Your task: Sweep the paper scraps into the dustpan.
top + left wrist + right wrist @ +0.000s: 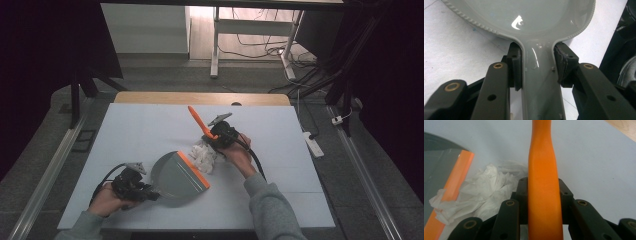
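Sweeping crumpled paper into dustpan, both grippers engaged

Left gripper (131,186) is clenching the grey dustpan (176,178) by its handle, fingers (515,65) pressing each side of the neck; right gripper (223,136) is gripping the orange brush handle (198,120). White paper wad (204,156) is lying mid-table, touching the pan's orange lip (193,169). Pan's long axis is running from the near-left corner toward the far-right, mouth facing the wad; brush handle is slanting up toward the far edge. Judgement: keeping the lip flat on the table (145,127) and drawing the brush toward the mouth should work best
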Tool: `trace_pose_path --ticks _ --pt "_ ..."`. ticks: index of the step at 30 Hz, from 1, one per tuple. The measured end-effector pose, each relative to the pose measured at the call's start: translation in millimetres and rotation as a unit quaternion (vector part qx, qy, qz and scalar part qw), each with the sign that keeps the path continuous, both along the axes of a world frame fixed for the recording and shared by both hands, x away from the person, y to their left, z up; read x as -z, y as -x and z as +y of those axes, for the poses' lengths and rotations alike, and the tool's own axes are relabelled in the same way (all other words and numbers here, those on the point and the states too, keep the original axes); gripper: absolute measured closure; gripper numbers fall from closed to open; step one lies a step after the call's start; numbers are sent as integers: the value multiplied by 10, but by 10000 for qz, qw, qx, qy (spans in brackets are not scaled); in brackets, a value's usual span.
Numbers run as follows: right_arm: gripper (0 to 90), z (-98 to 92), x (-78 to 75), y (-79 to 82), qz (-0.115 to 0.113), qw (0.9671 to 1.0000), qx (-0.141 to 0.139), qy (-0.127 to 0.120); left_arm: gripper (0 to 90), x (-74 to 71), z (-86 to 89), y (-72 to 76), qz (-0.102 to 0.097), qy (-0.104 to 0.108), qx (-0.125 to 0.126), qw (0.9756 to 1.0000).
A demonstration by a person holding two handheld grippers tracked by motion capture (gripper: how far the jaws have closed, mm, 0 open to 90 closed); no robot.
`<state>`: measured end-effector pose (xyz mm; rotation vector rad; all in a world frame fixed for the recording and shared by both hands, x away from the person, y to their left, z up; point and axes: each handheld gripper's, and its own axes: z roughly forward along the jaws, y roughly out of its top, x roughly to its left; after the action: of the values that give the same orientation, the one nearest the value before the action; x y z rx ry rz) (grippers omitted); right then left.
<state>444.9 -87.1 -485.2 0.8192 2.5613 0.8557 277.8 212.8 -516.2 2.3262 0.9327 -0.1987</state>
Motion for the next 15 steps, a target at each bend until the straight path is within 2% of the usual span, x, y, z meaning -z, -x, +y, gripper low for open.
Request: trace_pose_path --ticks 3,10,15 --pt "706 37 -2 36 35 9999 -64 -69 617 2 -3 -2 3 -6 6 10000" --pt "706 155 10 141 64 9996 -284 -61 617 5 -5 -5 14 -5 12 10000" --pt "706 240 22 227 38 9989 -475 21 617 6 -10 -8 28 4 11 10000"
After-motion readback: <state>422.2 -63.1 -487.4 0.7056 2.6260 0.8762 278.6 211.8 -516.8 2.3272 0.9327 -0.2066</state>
